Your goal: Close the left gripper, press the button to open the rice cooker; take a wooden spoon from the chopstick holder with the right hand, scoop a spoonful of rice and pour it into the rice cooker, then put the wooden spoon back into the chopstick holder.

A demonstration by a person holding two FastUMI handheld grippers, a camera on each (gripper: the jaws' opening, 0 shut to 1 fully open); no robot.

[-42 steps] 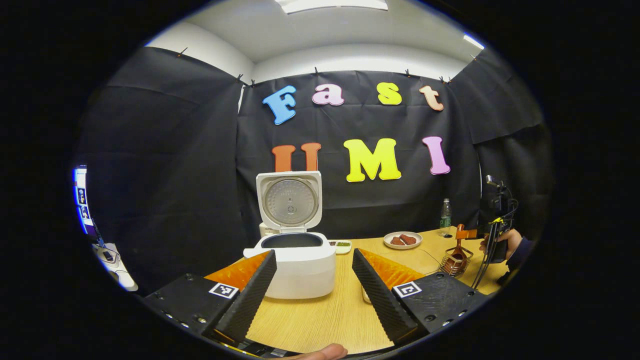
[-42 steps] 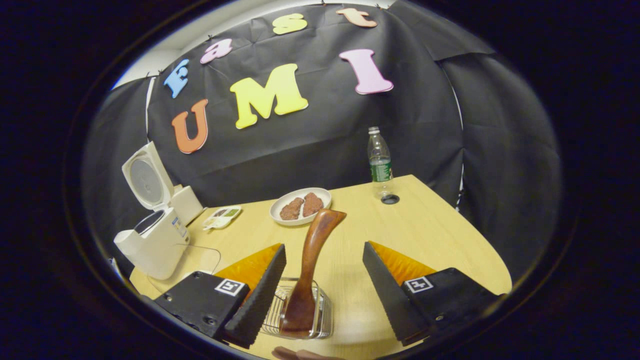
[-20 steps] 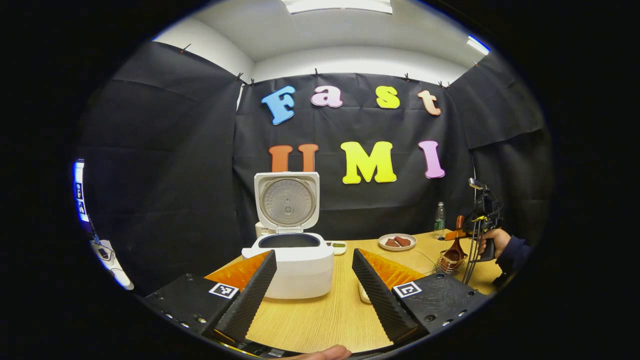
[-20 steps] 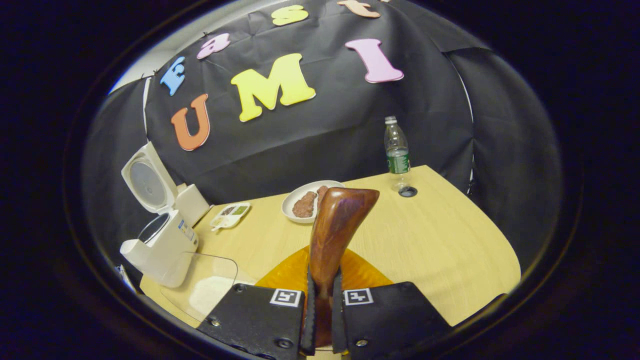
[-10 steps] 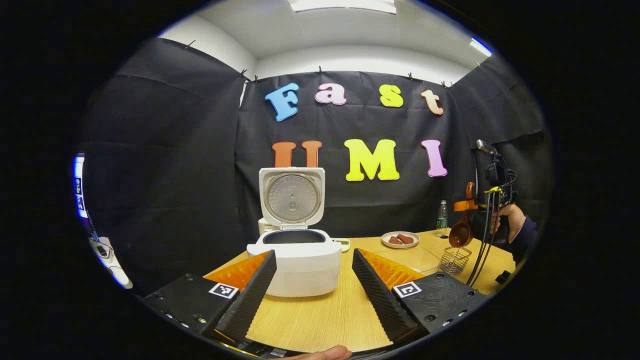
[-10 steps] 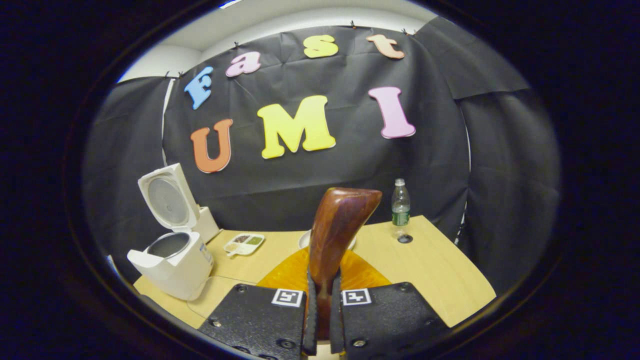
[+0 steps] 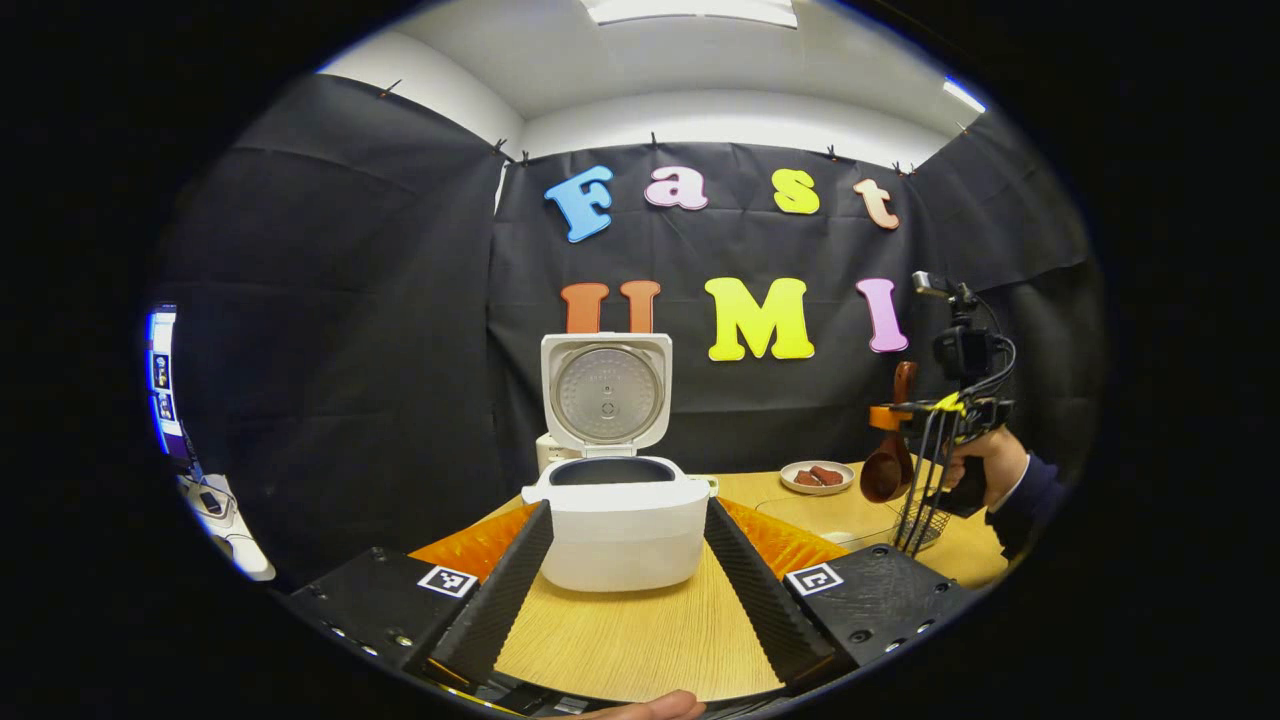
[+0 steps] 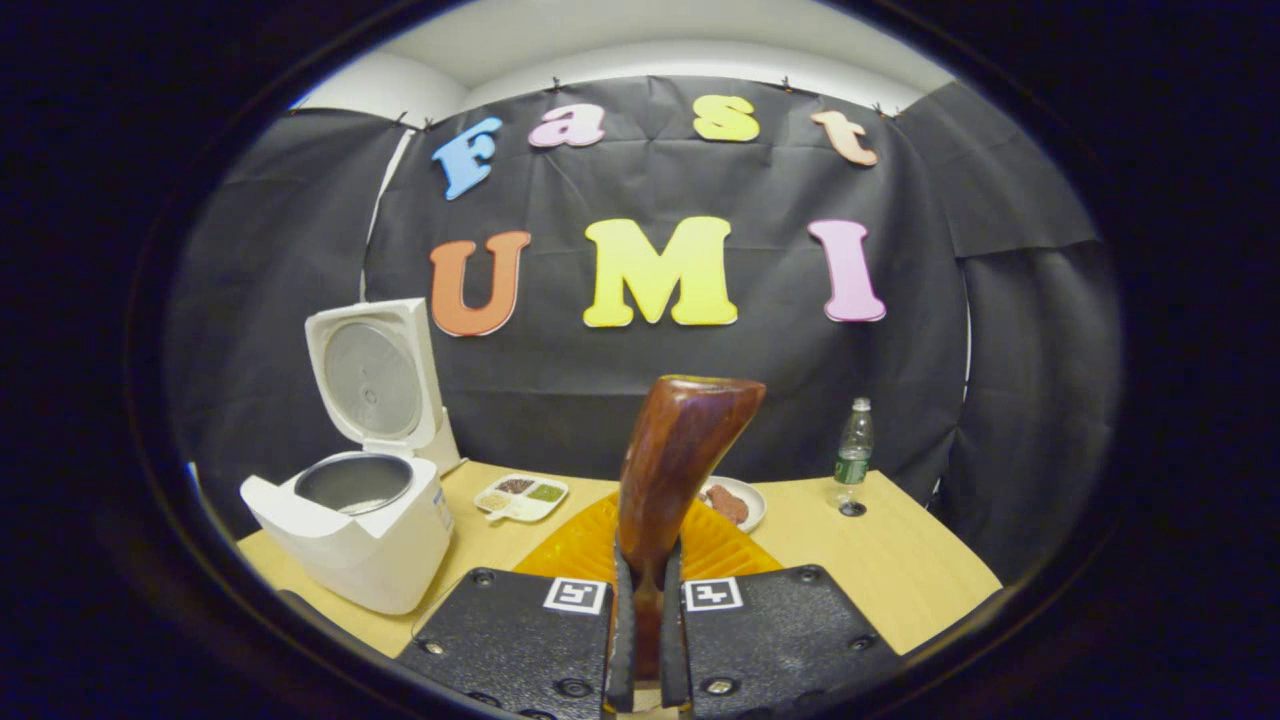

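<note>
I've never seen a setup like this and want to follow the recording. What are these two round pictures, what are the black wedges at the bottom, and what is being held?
Each picture comes from a fisheye camera riding on a hand-held two-finger tool; no robot arm is involved.

The left gripper view looks along the left tool, its fingers spread open, toward a white rice cooker with its lid up, on a wooden table. At that view's right, a hand holds the right tool, which has the wooden spoon raised above a wire chopstick holder.

The right gripper view shows the right tool shut on the spoon's handle. Behind it stand a sectioned dish, a plate of food and a water bottle.
</note>
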